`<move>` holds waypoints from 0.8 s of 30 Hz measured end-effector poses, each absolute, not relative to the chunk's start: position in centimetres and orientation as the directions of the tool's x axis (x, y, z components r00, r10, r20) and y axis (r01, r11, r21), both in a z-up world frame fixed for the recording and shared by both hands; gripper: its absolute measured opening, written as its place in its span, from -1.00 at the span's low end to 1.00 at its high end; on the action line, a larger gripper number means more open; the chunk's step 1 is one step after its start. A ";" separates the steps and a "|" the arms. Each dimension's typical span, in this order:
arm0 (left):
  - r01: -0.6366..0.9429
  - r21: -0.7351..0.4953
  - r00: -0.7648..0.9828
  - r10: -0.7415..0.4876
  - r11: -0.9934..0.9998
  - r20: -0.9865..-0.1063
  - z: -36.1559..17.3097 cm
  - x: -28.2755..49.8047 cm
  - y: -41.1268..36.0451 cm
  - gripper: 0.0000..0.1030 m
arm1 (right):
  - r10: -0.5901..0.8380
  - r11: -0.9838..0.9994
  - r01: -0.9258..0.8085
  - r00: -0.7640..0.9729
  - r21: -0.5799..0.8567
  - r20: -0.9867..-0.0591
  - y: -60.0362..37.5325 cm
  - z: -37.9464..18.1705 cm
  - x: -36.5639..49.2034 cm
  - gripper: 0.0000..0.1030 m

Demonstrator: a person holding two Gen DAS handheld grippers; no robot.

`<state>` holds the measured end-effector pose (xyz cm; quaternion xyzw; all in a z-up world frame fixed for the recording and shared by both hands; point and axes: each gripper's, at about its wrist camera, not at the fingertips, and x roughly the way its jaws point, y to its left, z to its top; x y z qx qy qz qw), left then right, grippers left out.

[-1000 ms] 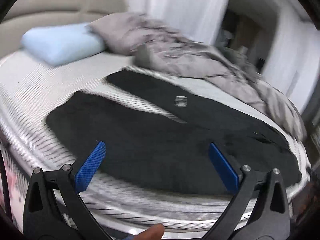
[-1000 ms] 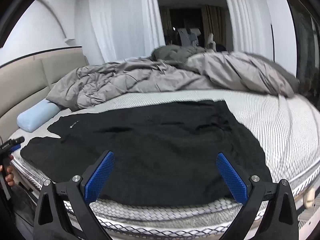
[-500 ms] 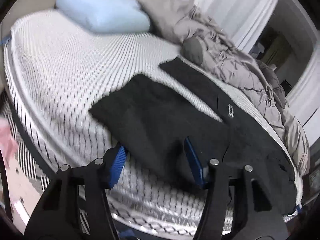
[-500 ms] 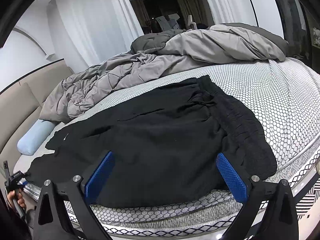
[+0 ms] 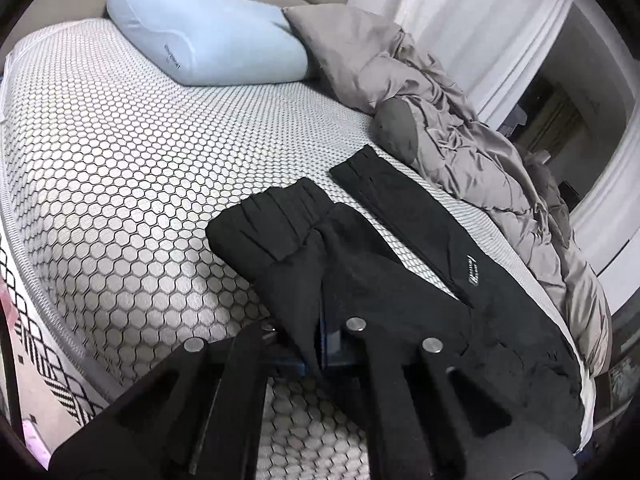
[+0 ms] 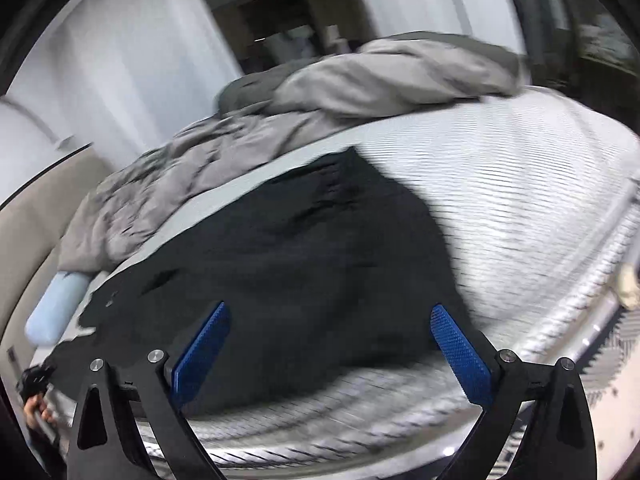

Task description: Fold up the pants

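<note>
By mattress edge (image 5: pixel 52 312), pants (image 5: pixel 400 280) pinched.

Bed (image 5: pixel 120 168): bare mattress with a honeycomb-pattern cover. Lying directly on it: black pants (image 5: pixel 420 280) spread near the front edge; a pale blue pillow (image 5: pixel 208 48) at the head; a crumpled grey duvet (image 5: pixel 460 128) along the far side.

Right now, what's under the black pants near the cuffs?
Under the black pants the honeycomb-patterned mattress shows on all sides and between the two legs. The left hand-held gripper has just closed on the nearer leg. The patch directly beneath the fabric is covered.
</note>
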<state>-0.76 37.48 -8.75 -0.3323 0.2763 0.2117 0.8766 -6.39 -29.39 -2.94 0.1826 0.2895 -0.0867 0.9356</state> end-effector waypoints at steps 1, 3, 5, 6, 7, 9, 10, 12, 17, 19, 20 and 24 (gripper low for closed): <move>-0.555 -0.464 0.756 0.185 0.691 -0.628 -8.8 -0.4 37.6 -0.97 | -0.060 0.902 0.289 0.818 0.320 -0.572 -30.5 -3.2 -7.1 0.97; -0.558 -0.454 0.753 0.195 0.694 -0.628 -8.8 0.3 37.5 -0.97 | -0.034 0.869 0.314 0.808 0.382 -0.588 -32.2 -4.1 -7.3 0.95; -0.564 -0.457 0.751 0.197 0.688 -0.631 -8.8 0.3 37.5 -0.97 | 0.030 0.832 0.309 0.804 0.461 -0.594 -33.6 -5.5 -6.4 0.75; -0.567 -0.462 0.749 0.193 0.682 -0.633 -8.9 0.1 37.5 -0.97 | 0.054 0.814 0.314 0.797 0.490 -0.601 -34.1 -6.2 -5.7 0.72; -0.567 -0.468 0.750 0.190 0.678 -0.633 -8.9 -0.5 37.4 -0.97 | 0.078 0.793 0.323 0.787 0.517 -0.611 -34.5 -6.9 -4.7 0.67; -0.563 -0.472 0.753 0.185 0.679 -0.631 -8.8 -1.1 37.3 -0.97 | 0.059 0.771 0.369 0.770 0.519 -0.635 -34.9 -7.3 -3.6 0.27; -0.560 -0.469 0.755 0.187 0.683 -0.629 -8.6 -1.3 37.2 -0.97 | 0.037 0.778 0.388 0.757 0.495 -0.652 -34.9 -7.2 -3.3 0.09; -0.560 -0.458 0.754 0.197 0.690 -0.627 -8.4 -1.5 36.8 -0.97 | 0.011 0.828 0.361 0.754 0.428 -0.657 -33.9 -5.8 -3.0 -0.23; -0.531 -0.477 0.776 0.176 0.700 -0.605 -7.4 -2.4 35.9 -0.97 | -0.063 0.941 0.257 0.771 0.219 -0.634 -31.2 -1.0 -1.3 -0.56; -0.504 -0.483 0.783 0.144 0.716 -0.605 -7.4 -2.5 34.9 -0.96 | -0.111 0.955 0.255 0.774 0.148 -0.623 -31.3 0.2 -0.5 -0.56; -0.491 -0.483 0.784 0.126 0.725 -0.608 -7.6 -2.5 34.5 -0.96 | -0.153 0.958 0.270 0.761 0.093 -0.631 -31.6 0.2 0.0 -0.56; -0.524 -0.433 0.730 0.125 0.734 -0.672 -9.9 -2.4 33.0 -0.94 | -0.171 0.939 0.334 0.661 0.082 -0.730 -34.7 -4.0 0.6 -0.43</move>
